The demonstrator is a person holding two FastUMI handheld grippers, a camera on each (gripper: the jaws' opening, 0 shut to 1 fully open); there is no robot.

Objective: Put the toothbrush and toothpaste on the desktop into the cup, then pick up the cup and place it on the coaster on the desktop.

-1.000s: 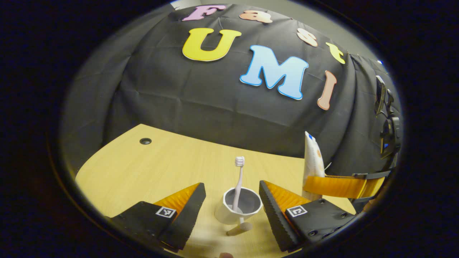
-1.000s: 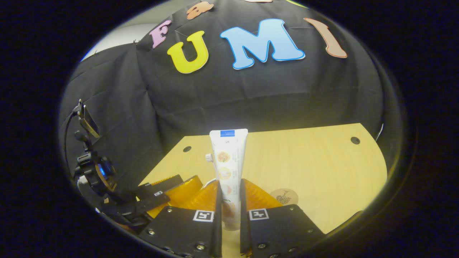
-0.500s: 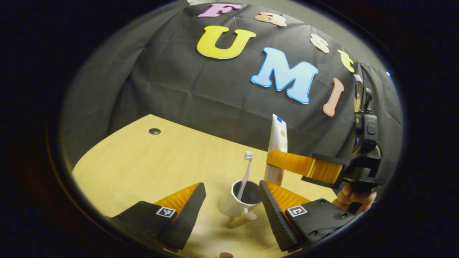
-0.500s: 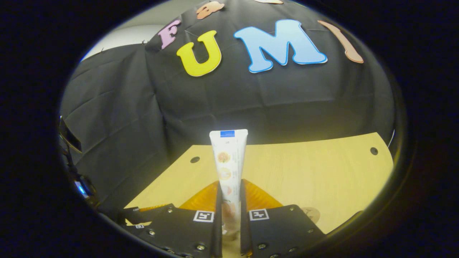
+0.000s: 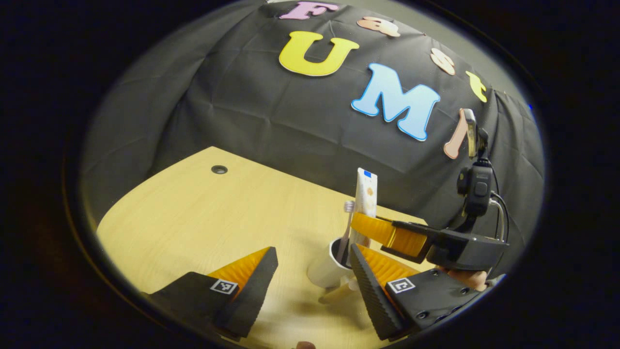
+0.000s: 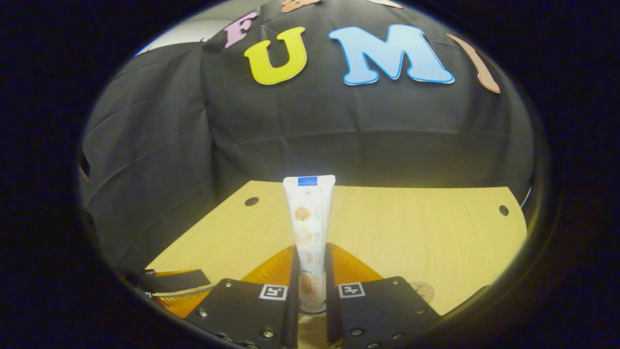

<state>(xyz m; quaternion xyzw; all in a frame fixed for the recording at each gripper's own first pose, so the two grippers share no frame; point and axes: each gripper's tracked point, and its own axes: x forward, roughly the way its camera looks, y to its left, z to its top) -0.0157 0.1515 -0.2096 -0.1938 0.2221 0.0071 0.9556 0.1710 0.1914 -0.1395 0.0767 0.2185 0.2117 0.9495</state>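
Both grippers work over the wooden tabletop (image 5: pixel 193 218): the right gripper (image 6: pixel 310 291) clamps the toothpaste (image 6: pixel 310 218) upright between its two fingers, while the left gripper (image 5: pixel 312 271) stands wide apart, holding nothing. In the left gripper view, the white cup (image 5: pixel 329 269) sits on the tabletop between the left gripper's fingers, close to the right one, with the toothbrush (image 5: pixel 345 232) standing inside it, bristles up. The right gripper, seen from the side with a hand (image 5: pixel 467 277) beneath it, holds the tube directly over the cup's mouth; whether the tube's lower end is inside the rim cannot be told. Broad bare wood runs from the cup to the tabletop's left edge and to the far corner with its cable hole (image 5: pixel 219 169). In the right gripper view, the coaster (image 6: pixel 422 292) lies near the tabletop's near edge, just right of the gripper, with open wood beyond to the far right corner. A second earlier the tube hung well right of the cup; it has since come across to it.
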